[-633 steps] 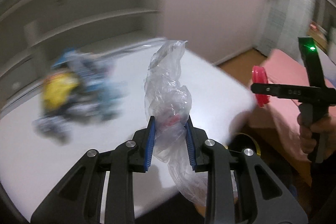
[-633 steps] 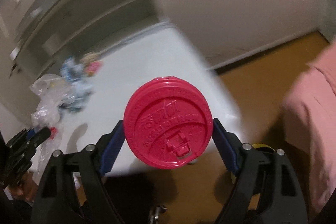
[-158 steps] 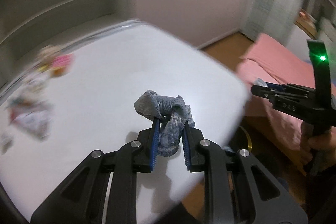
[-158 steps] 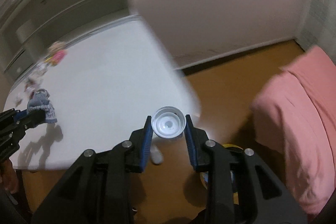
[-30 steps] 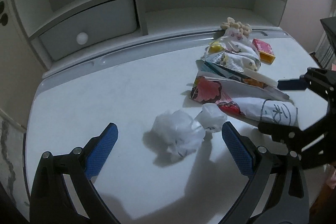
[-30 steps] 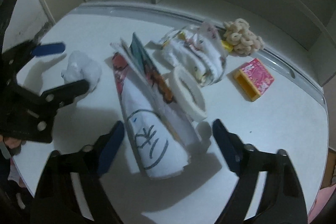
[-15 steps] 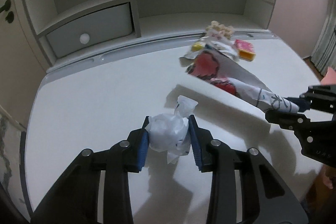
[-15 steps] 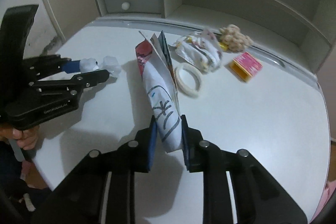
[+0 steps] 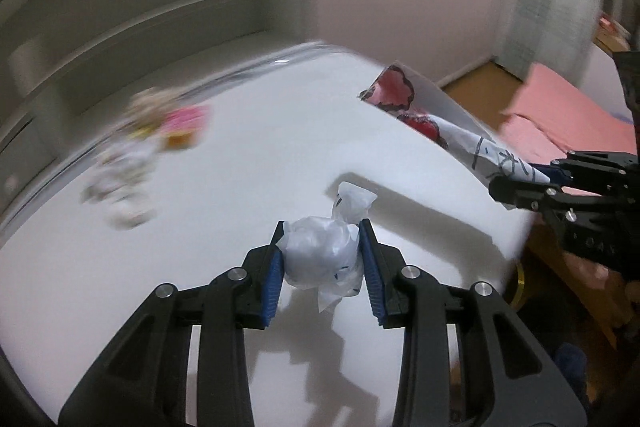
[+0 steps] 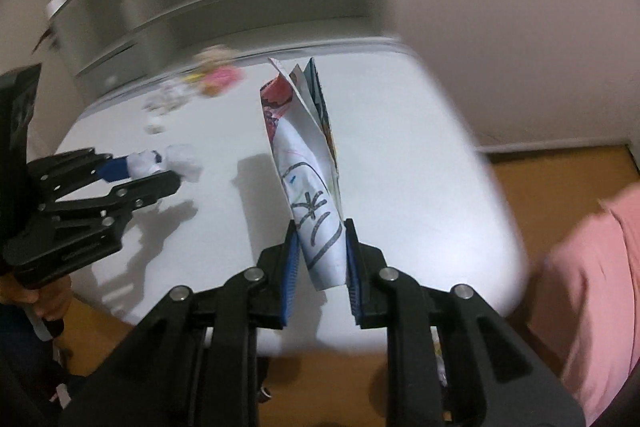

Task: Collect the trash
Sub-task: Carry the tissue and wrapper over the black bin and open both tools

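The white table lay bare across the centre and lower frame, free to cross; blurred litter and a pink box crowded its upper left, shelving walled the top

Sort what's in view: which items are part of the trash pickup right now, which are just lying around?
In play:
- left gripper, shut on crumpled white plastic
- right gripper, shut on folded printed paper

Lying about:
- pink box and blurred wrappers left on the white table
- pink bedding
- shelf unit
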The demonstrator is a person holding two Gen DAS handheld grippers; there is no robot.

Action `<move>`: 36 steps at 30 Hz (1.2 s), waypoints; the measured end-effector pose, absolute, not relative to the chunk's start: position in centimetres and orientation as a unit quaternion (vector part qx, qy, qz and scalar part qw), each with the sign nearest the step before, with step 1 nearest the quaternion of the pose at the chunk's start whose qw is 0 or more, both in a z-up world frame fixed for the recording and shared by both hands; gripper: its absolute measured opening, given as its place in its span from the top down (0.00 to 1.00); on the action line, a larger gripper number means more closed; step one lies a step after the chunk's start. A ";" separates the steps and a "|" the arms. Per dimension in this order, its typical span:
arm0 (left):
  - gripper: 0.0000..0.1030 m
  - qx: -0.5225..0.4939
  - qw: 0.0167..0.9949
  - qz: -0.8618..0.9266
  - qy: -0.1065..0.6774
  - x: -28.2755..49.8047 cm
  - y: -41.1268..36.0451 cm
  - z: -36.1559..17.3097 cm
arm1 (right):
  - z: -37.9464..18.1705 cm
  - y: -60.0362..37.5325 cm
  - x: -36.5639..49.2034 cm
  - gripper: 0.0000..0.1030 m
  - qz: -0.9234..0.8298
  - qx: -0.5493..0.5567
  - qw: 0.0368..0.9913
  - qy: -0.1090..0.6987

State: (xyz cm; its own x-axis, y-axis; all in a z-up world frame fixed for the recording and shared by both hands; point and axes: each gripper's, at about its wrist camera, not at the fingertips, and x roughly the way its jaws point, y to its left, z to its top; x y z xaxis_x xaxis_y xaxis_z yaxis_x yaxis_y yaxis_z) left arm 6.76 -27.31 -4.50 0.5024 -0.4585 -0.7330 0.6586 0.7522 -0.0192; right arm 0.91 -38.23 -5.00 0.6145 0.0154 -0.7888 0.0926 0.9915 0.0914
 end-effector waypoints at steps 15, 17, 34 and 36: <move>0.66 0.221 0.736 -0.535 0.350 -6.6 -52.0 -8.6 | -11.3 -59.6 -17.6 0.79 -0.243 0.202 0.838 0.445; 0.66 0.226 0.726 -0.548 0.349 -7.7 -53.7 -9.9 | -13.1 -60.9 -19.2 0.79 -0.258 0.221 0.826 0.450; 0.66 0.261 0.678 -0.546 0.418 -8.5 -60.3 -21.2 | -25.9 -66.2 -23.7 0.79 -0.290 0.332 0.746 0.499; 0.66 0.262 0.676 -0.546 0.420 -8.6 -60.6 -21.6 | -26.1 -66.2 -23.5 0.79 -0.289 0.332 0.745 0.500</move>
